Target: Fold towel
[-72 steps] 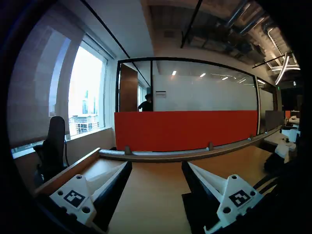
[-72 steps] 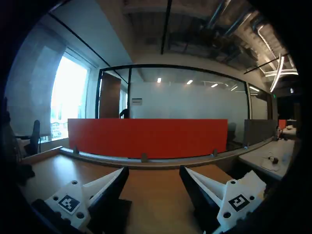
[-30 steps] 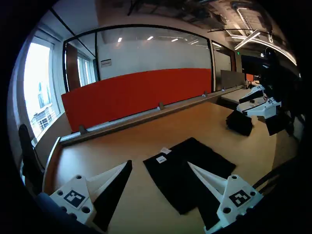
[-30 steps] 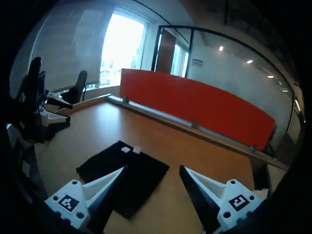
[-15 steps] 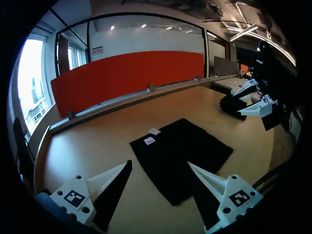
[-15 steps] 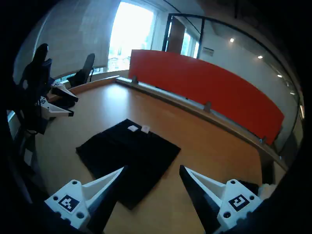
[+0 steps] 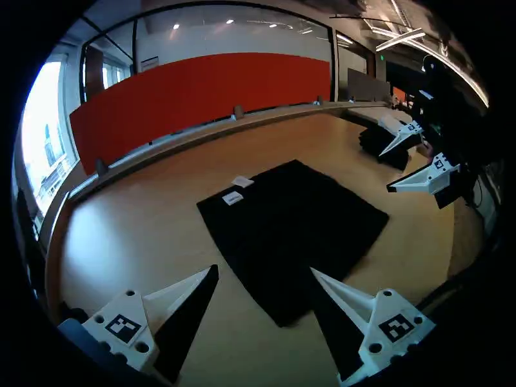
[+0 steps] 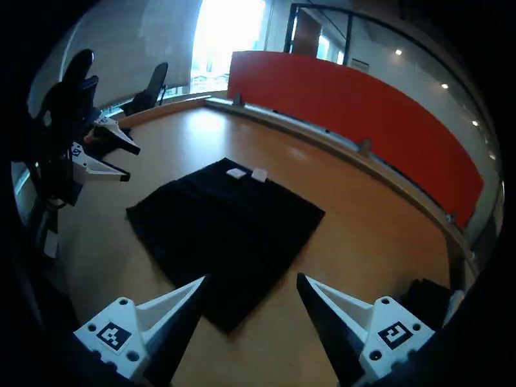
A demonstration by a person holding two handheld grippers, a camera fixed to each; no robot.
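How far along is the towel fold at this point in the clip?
Barely started. Done: nothing clear. The black towel lies spread flat on the wooden table, with its white tags at the far edge. In hand: nothing. The left gripper and right gripper hover open over it, and neither grips cloth. Left: grasping an edge or corners, then every fold.

Matt black cloth, faintly napped, for the towel (image 7: 290, 219). Smooth wood with a soft sheen across the table (image 7: 129, 238). Matt white plastic on the left gripper (image 7: 262, 269) and right gripper (image 8: 251, 276). Flat matt red on the divider (image 7: 193, 84).
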